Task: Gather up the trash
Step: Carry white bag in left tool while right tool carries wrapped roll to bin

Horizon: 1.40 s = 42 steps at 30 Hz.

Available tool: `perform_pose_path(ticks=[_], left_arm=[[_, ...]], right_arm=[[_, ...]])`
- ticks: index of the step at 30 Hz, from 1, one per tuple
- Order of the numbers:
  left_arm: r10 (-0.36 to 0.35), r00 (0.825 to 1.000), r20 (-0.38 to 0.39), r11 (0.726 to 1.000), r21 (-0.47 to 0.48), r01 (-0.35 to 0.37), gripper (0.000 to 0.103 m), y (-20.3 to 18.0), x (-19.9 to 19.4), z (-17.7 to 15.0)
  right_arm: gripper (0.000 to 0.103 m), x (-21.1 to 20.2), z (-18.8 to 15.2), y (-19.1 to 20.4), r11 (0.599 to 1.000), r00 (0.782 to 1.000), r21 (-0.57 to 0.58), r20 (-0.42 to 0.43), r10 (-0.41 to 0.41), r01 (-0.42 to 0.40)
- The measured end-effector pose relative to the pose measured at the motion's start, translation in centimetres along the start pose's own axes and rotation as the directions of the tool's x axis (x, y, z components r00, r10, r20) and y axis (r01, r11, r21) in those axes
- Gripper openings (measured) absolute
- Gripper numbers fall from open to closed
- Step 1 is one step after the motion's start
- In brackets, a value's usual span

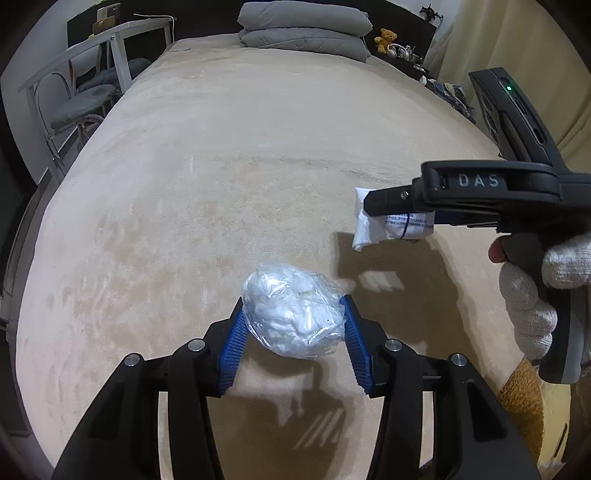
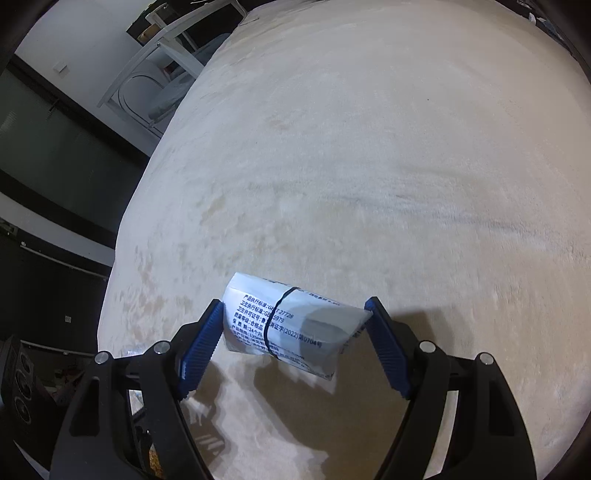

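Note:
My left gripper (image 1: 293,310) is shut on a clear plastic bag of crumpled white tissue (image 1: 293,319), held between its blue pads (image 1: 232,343) just above the beige bed cover (image 1: 240,166). My right gripper (image 2: 293,314) is shut on a white printed packet with a black band around it (image 2: 284,325), held above the bed; its shadow falls below. In the left wrist view the right gripper (image 1: 373,206) comes in from the right with that packet (image 1: 388,225) in it, held by a white-gloved hand (image 1: 535,295).
Grey pillows (image 1: 303,26) are stacked at the head of the bed. A white table and chairs (image 1: 85,85) stand along its left side. A yellow teddy bear (image 1: 386,38) and small items sit on a dark shelf at the back right. A curtain (image 1: 517,48) hangs at the right.

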State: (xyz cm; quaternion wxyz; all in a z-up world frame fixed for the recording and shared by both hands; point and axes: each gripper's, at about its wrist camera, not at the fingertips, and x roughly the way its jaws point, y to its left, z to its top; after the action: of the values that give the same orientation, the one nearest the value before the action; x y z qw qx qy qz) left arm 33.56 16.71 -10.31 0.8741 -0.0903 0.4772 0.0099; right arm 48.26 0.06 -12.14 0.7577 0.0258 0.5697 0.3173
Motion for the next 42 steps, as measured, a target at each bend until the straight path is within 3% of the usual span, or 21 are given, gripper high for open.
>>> perform_pose_path(ticks=[12, 25, 35, 42], left_arm=[[-0.010, 1.000, 0.002, 1.000, 0.006, 0.010, 0.048, -2.3, -3.5, -3.7], [-0.031, 0.999, 0.030, 0.999, 0.034, 0.030, 0.048, -6.2, -8.5, -10.0], [-0.038, 0.997, 0.060, 0.998, 0.061, 0.034, 0.048, -8.7, -11.7, -13.9], [-0.039, 0.998, 0.045, 0.997, 0.066, 0.036, 0.048, -9.5, -12.5, -16.8]], right_arm=[[0.077, -5.7, -7.2, 0.3, 1.000, 1.000, -0.020, 0.011, 0.017, -0.017], [0.077, -11.7, -16.1, 0.7, 0.998, 0.998, -0.044, 0.051, 0.035, -0.033], [0.077, -13.7, -22.8, 1.1, 0.997, 0.998, -0.059, 0.041, 0.055, -0.053], [0.077, -14.0, -25.6, 1.4, 0.994, 0.999, -0.102, 0.027, 0.043, -0.040]])
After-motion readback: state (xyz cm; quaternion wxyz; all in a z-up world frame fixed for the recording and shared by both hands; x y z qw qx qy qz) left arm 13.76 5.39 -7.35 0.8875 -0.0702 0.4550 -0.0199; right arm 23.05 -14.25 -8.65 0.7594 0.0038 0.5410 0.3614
